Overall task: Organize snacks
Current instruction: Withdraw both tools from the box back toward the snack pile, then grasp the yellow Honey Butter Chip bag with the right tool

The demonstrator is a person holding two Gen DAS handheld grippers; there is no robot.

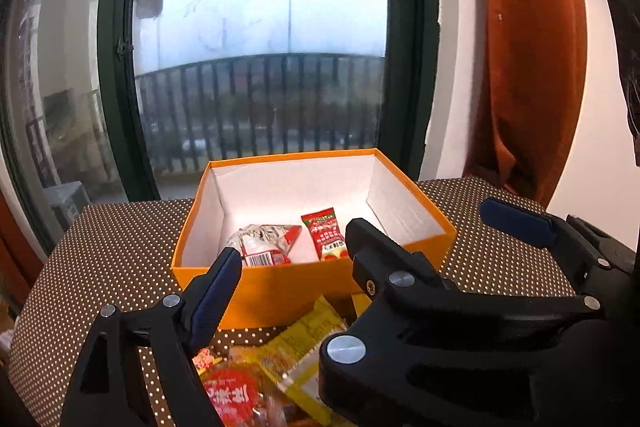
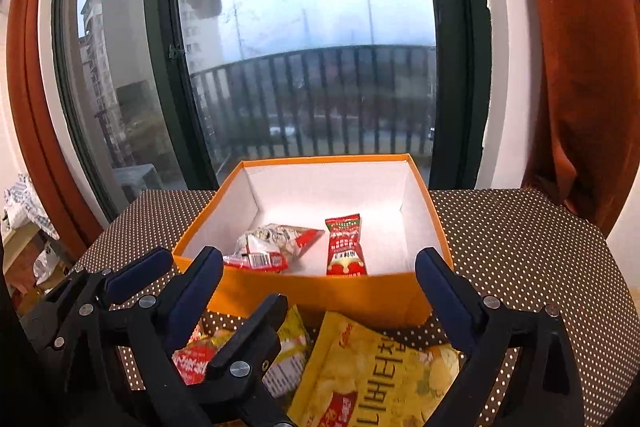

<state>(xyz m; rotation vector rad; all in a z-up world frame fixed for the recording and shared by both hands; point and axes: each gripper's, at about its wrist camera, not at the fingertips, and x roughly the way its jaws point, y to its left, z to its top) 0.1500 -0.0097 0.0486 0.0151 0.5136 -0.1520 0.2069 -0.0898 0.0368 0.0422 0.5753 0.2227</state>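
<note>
Centrally, the orange box (image 2: 320, 293) sits on the polka-dot tablecloth (image 2: 520, 247), holding a red sachet (image 2: 345, 246) and a red-and-white packet (image 2: 272, 245). Lower frame, loose yellow chip bags (image 2: 368, 375) lie before it. Both left gripper (image 1: 294, 251) and right gripper (image 2: 320, 265) gape wide, holding nothing.

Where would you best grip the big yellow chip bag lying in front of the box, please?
Probably its far top edge, nearest the box: the chip bag lies flat on the table, so the right gripper, open above it, could come down from above and pinch that thin seam rather than the puffy middle.
</note>
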